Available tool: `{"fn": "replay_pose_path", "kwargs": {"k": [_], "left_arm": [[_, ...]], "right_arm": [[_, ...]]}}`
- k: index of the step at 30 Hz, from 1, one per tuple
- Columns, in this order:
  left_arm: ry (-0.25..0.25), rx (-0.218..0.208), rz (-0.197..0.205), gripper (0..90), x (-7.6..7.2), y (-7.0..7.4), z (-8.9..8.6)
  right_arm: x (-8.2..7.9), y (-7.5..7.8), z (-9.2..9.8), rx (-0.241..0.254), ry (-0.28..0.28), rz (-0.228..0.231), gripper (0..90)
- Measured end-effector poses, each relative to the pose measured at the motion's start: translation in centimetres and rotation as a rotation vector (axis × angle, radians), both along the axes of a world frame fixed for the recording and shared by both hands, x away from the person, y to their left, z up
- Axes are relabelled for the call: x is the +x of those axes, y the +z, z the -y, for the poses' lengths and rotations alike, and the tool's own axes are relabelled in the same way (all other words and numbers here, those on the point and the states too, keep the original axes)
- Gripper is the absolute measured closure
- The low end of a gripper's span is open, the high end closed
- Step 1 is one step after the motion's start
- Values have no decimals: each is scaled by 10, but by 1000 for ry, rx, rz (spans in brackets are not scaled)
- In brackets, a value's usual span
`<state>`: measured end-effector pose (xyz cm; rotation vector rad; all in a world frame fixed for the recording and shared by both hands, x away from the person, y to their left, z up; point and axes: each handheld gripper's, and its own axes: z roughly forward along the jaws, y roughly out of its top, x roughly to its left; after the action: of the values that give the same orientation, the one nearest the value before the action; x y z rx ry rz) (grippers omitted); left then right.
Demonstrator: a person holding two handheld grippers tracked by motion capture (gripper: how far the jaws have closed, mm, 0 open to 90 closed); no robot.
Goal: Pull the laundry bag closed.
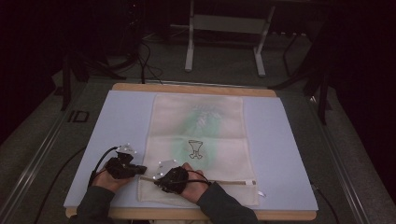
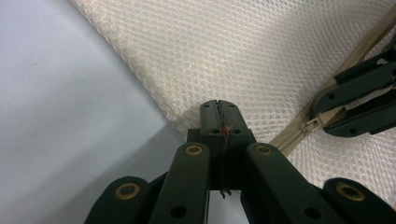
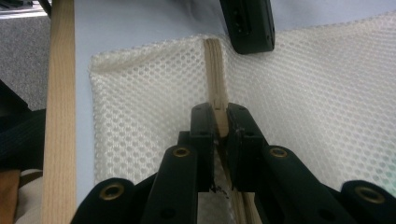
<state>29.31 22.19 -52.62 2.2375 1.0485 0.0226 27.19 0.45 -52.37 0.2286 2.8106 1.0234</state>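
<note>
Two tongs work a mesh bag lying flat on the blue tabletop; left tongs clenched on its corner; right tongs clenched on the zipper; the bag's goblet print bears no legible writing.

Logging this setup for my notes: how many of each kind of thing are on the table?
White mesh zip bag: 1
Pale blue mat: 1
Black two-jaw grippers, left and right: 2
Total: 4

Cream honeycomb mesh bag, green print, beige zipper, pale blue mat
</note>
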Motion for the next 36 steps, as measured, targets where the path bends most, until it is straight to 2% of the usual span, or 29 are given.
{"fn": "replay_pose_path", "kwargs": {"k": [3, 36], "left_arm": [[0, 1, 0, 900, 0, 0, 0], [1, 1, -1, 900, 0, 0, 0]], "right_arm": [[0, 1, 4, 6, -4, -16, 822], [-3, 4, 26, -26, -17, -15, 823]]}}
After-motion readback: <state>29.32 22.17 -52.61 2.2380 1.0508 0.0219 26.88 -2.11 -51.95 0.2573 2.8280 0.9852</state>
